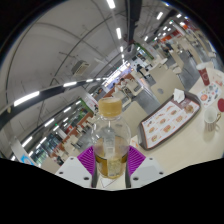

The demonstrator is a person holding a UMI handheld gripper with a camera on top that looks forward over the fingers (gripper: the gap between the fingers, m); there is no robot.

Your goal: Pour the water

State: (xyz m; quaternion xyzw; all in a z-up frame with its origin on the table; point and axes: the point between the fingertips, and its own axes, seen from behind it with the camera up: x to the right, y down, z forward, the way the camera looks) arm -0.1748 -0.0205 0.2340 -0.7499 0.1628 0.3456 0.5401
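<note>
Gripper view, bottle raised. The gripper (111, 165) carries a clear plastic bottle (110, 135), which stands upright between the two fingers. The purple pads (87, 158) press against its lower body on both sides, so the fingers are clamped on the bottle. Amber-tinted liquid fills its upper part, near the neck, and the cap area cannot be made out clearly.

Beyond the fingers the view is mostly ceiling with long light strips (28, 98), which suggests the gripper is tilted upward. A white table (190, 125) lies off to the right, bearing a printed placemat (166, 123) near its middle and a white cup (210, 115) toward its far right edge. The cup stands well apart from the bottle.

Risks, as judged from this pose:
- The receiving cup lies off to one side of the bottle, so tipping now would spill liquid onto the table or the placemat.
- The grip sits low on a smooth, rounded body, and the bottle could rotate or slip between the pads as it tilts.
- A full bottle may surge when tipped quickly.
</note>
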